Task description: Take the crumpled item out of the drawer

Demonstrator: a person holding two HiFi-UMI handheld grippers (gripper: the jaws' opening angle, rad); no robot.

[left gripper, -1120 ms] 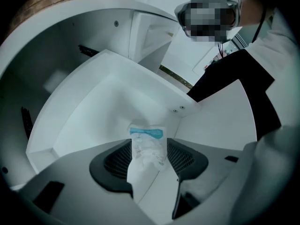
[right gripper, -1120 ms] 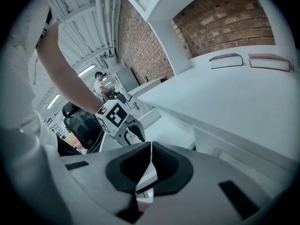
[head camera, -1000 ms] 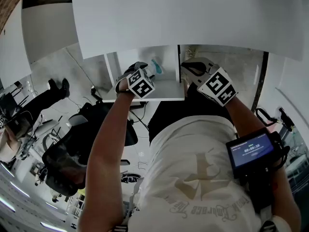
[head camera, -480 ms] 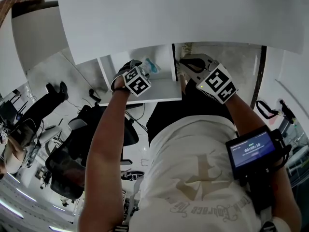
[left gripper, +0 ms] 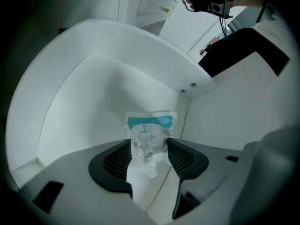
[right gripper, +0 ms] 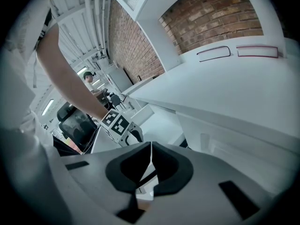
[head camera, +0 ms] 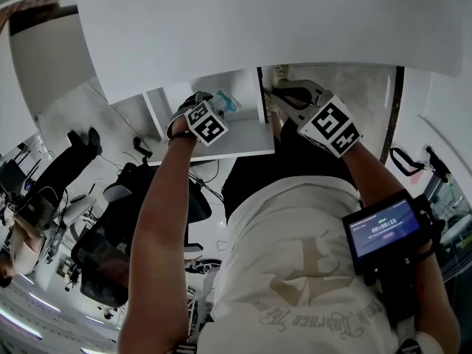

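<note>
White drawer [left gripper: 89, 107] open; crumpled packet [left gripper: 149, 137] alone inside, at corner by side wall.

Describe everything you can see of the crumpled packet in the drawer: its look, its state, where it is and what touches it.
The crumpled packet looks like thin clear plastic film, creased and wrinkled, with a teal band across its top and a faint printed drawing and a barcode-like mark below. It stands roughly upright near the inner corner of the white drawer, between the jaws of the left gripper, which are opening. Its edges lie along both pads; whether they press on it cannot be told.
</note>
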